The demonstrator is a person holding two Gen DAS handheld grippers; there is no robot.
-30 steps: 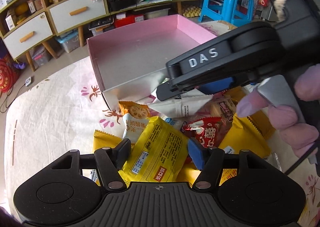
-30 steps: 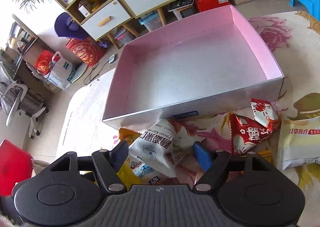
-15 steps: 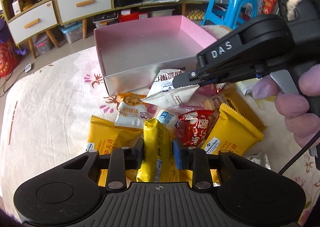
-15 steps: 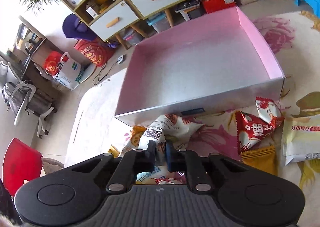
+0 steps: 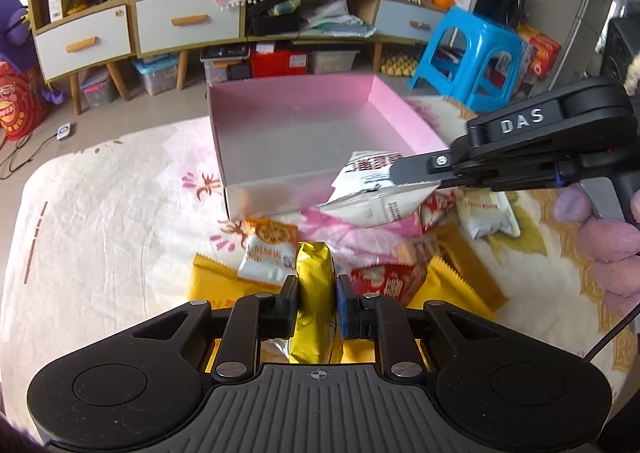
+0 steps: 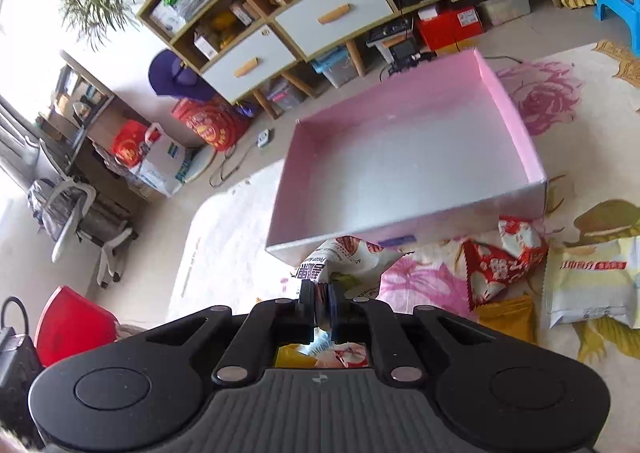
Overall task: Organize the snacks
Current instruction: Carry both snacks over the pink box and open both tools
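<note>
Covering the surface is a floral cloth strewn with snacks before a pink box; cabinets behind. Left gripper, just closed, pinches a yellow packet; right gripper pinches a white packet.

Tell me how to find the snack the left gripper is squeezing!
Start at the big pink cardboard box on the flowery cloth, then look at the heap of packets in front of it. Nearest the camera, the left gripper pinches a shiny yellow foil packet. Unlike the flat yellow packets beside it, this one stands up on edge.
</note>
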